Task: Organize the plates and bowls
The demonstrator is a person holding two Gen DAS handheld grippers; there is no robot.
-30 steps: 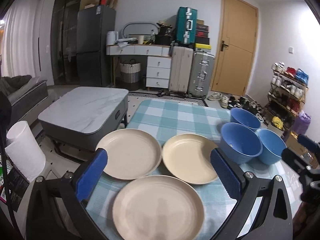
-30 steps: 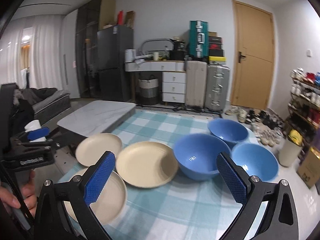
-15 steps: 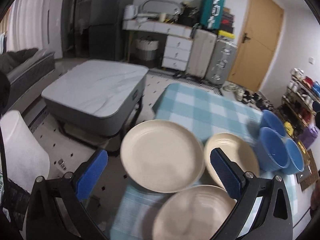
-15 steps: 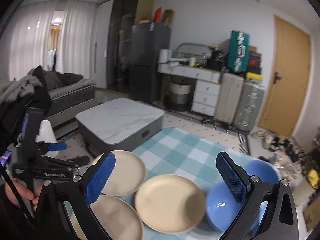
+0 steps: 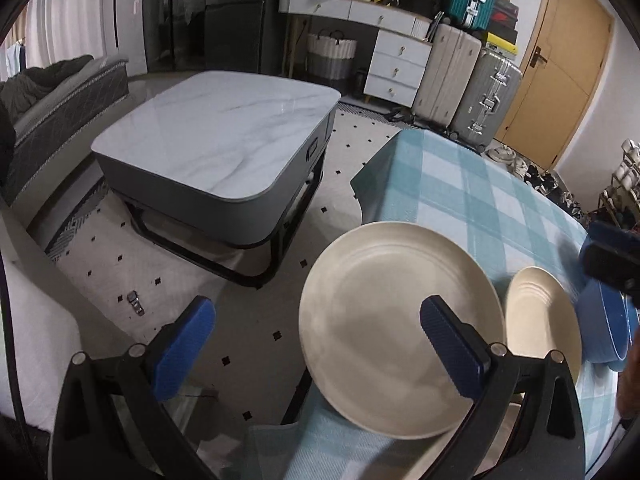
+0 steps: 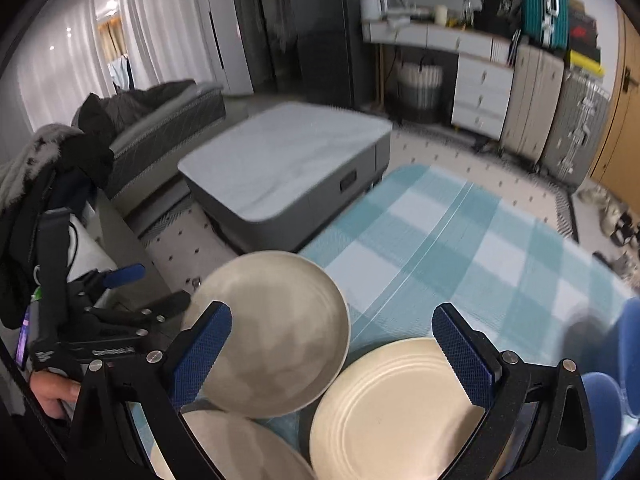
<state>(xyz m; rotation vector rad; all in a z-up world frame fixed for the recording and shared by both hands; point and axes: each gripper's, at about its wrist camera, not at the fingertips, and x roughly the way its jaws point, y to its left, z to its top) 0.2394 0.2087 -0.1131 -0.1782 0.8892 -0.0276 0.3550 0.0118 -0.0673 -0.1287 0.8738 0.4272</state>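
My left claw (image 5: 316,344) stands released, its right pad over the far-left plate (image 5: 384,320), which lies flat at the left edge of the checked counter (image 5: 472,196), overhanging slightly. My right claw (image 6: 332,344) is likewise released, empty, above the ridged plate (image 6: 384,404) beside it. A third plate (image 6: 240,452) lies nearest; blue bowls (image 5: 604,328) sit right. Being round, the plates show no long axis; I judge the left claw nearer the far-left one.

A lived-in home: sofa (image 5: 60,96), marble coffee table (image 5: 216,136), suitcases (image 5: 468,80) and fridge (image 5: 216,12).
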